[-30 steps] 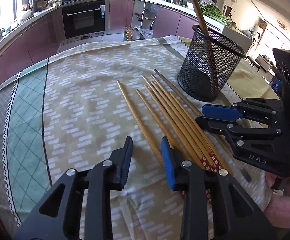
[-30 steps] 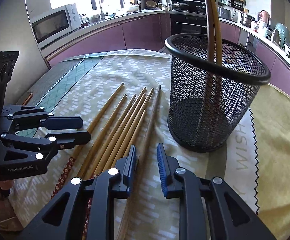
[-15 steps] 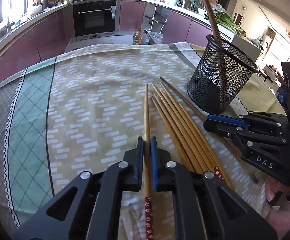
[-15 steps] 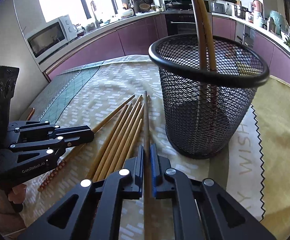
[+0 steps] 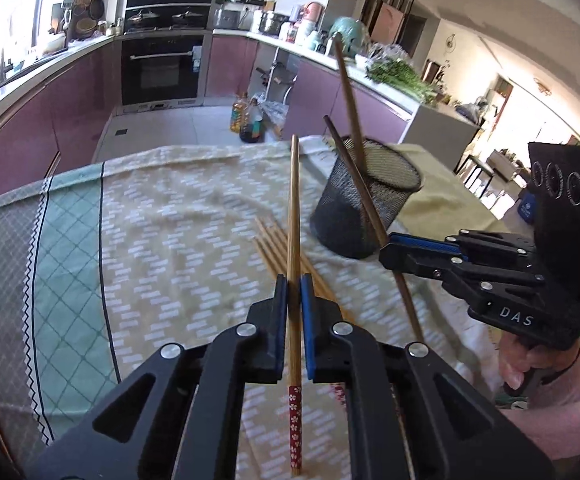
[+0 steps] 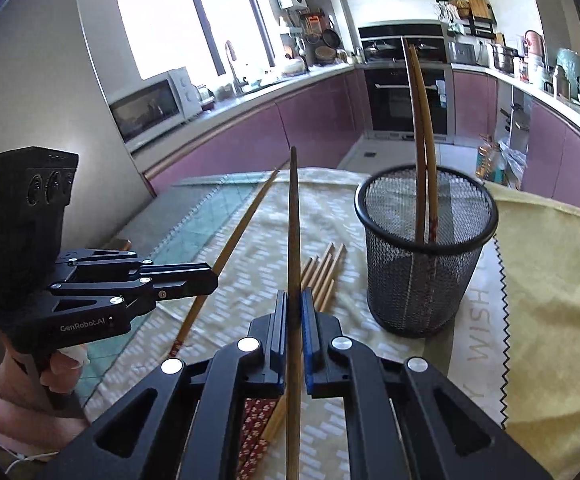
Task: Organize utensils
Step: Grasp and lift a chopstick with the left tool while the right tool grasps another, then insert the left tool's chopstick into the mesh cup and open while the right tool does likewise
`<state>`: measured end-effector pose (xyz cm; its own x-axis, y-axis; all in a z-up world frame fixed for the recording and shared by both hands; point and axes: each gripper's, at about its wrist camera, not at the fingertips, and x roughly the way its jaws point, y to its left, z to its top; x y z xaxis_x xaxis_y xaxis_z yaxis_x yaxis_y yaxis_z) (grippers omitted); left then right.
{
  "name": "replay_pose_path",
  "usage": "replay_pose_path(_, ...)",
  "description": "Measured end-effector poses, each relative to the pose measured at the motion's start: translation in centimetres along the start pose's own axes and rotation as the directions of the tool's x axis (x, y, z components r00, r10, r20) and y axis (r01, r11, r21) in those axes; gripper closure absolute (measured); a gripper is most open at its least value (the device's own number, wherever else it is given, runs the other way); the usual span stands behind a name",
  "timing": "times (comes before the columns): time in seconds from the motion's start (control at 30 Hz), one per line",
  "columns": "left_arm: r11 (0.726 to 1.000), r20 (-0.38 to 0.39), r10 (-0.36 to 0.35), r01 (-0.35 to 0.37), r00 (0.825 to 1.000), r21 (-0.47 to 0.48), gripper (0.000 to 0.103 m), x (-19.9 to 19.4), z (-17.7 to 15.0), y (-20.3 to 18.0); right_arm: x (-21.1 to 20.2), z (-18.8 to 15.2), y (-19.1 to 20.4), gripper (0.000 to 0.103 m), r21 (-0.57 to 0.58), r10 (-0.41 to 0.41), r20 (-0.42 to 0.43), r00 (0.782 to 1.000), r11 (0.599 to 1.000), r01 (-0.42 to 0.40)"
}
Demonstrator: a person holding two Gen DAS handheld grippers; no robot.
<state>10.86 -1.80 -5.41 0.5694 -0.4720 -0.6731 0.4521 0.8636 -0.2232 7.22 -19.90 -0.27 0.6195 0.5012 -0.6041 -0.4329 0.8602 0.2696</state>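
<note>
Left gripper (image 5: 294,292): pinched a light bamboo chopstick (image 5: 293,216), lifted clear of the tablecloth (image 5: 162,240). Right gripper (image 6: 294,308): clamped on a dark chopstick (image 6: 293,220). Mesh cup (image 6: 418,280): held two chopsticks, lower ends blurred behind mesh. Loose chopsticks (image 6: 324,272) lay beside it, partly hidden by fingers.

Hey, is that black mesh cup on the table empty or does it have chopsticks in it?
Not empty. The mesh cup stands upright with two chopsticks leaning inside, tips above its rim.
</note>
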Motion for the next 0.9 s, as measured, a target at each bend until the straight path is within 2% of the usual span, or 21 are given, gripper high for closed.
replay_pose_path(0.33, 0.993, 0.113, -0.118, 0.114, 0.987, 0.041, 0.095, -4.6, 2.2, -2.4, -4.0, 1.7, -0.1, 0.097, -0.015, 0.018, 0.118, 0.993, 1.0, -0.016)
replay_pose_path(0.6, 0.989, 0.187, -0.146, 0.137, 0.971, 0.061, 0.095, -6.1, 4.6, -3.4, -6.0, 2.9, -0.8, 0.097, -0.021, 0.007, 0.191, 0.982, 1.0, -0.003)
replay_pose_path(0.9, 0.986, 0.254, -0.167, 0.154, 0.953, 0.071, 0.096, -6.1, 8.7, -4.3, -8.6, 5.4, -2.2, 0.097, -0.041, -0.024, 0.269, 0.963, 0.999, 0.036)
